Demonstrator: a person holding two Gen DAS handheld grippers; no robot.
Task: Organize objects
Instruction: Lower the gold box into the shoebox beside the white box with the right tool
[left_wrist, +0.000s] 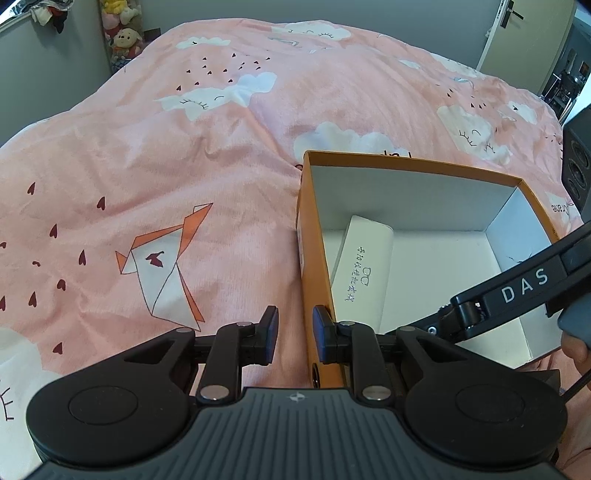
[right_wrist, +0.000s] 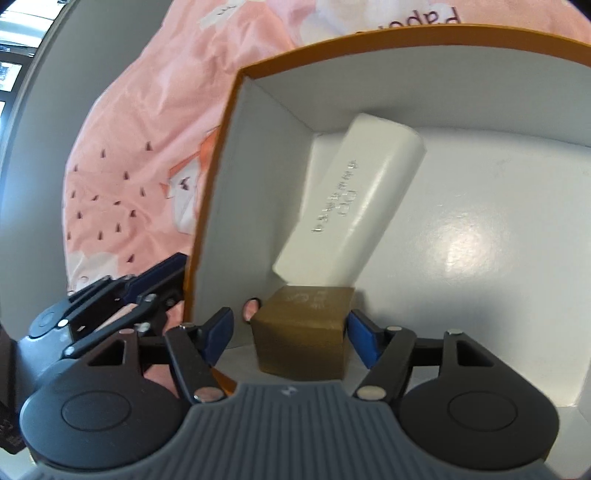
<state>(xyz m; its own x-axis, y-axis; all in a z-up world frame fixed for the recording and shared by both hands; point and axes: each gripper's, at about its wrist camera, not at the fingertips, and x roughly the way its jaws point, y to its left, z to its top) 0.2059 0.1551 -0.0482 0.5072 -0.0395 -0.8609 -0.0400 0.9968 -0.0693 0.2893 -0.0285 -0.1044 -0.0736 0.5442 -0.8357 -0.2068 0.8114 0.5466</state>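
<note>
Here's the orange cardboard box (left_wrist: 308, 236), open-topped with smooth white inner walls, sitting on a soft pink bedspread (left_wrist: 147, 147) printed with clouds and little hearts. Inside lies a glossy white oblong case (right_wrist: 354, 199) with rounded edges, slanted against the left wall. Just below it sits a small brown cardboard carton (right_wrist: 303, 332) — matte, squarish, and touching the case's lower end, it seems, though the view is blurred. The right gripper (right_wrist: 291, 338) is down in the box, blue pads spread either side of the carton, gaps showing, gripping nothing. The left gripper (left_wrist: 295, 334) straddles the box's near corner wall — jaws narrow, whether they pinch the cardboard I can't tell.
</note>
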